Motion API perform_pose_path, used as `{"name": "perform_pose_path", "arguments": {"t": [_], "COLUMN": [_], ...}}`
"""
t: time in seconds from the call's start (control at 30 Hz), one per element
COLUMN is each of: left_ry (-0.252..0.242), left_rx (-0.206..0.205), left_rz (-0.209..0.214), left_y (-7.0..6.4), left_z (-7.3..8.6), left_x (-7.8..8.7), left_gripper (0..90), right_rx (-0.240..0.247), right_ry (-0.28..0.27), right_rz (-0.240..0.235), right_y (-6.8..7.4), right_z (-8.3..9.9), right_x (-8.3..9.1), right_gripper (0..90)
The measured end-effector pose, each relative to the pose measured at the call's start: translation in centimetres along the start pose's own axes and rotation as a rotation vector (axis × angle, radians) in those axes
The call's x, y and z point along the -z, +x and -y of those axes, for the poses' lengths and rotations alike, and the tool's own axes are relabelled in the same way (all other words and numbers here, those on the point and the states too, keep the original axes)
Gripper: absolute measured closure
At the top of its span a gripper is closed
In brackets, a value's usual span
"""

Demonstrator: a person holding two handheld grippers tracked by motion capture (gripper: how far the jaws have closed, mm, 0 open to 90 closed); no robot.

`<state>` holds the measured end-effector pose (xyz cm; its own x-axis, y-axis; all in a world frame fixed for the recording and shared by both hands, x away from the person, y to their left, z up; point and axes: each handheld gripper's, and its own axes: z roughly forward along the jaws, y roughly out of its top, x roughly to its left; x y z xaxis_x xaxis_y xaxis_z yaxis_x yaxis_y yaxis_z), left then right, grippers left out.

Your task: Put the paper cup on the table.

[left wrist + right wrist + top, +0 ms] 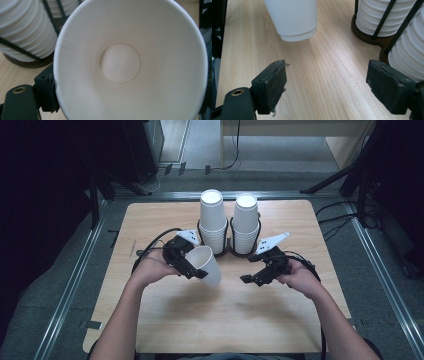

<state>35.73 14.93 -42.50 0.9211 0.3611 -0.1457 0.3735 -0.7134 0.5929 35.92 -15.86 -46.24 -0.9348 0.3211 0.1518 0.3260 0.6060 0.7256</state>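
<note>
A single white paper cup (pixel 207 265) is held tilted just above the table, with my left gripper (pixel 192 266) shut on its rim. In the left gripper view the cup (pixel 130 62) faces the camera mouth-on, its round bottom showing inside. Behind it a black wire holder (pixel 229 251) keeps two tall stacks of white cups (pixel 213 221) upside down. My right gripper (pixel 252 277) stands open to the right of the cup, its pads (pixel 272 85) wide apart over bare wood, the cup's base (pixel 294 18) ahead of them.
The wooden table (pixel 220 320) has free room in front of both hands. The holder's base and cup stacks (pixel 387 20) stand close beside the right gripper. Dark floor, rails and stand legs surround the table.
</note>
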Motion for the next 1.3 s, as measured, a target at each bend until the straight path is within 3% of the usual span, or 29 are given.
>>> {"name": "perform_pose_path", "arguments": {"t": [0.13,0.3,0.7,1.0,1.3], "left_ry": [-0.009,0.007,0.006,0.02,0.037], "left_rx": [0.016,0.038,0.116,0.162,0.232], "left_rz": [-0.012,-0.06,-0.144,-0.185,-0.219], "left_y": [0.4,1.2,3.3,4.7,6.4], "left_z": [0.6,1.4,3.2,3.9,4.9], "left_x": [0.5,1.2,2.9,3.3,3.4], "left_gripper": [10.9,10.9,10.8,10.8,10.8], "right_rx": [0.016,0.008,0.007,0.009,0.004], "right_ry": [-0.011,-0.023,-0.004,0.003,0.02], "right_rz": [0.015,0.024,0.035,0.062,0.081], "right_y": [-0.1,-0.5,-0.5,-0.5,-0.5], "right_z": [0.0,0.1,0.5,1.1,1.7], "right_x": [0.2,0.5,0.4,0.5,0.7], "right_gripper": [17.0,17.0,17.6,18.4,18.5]}}
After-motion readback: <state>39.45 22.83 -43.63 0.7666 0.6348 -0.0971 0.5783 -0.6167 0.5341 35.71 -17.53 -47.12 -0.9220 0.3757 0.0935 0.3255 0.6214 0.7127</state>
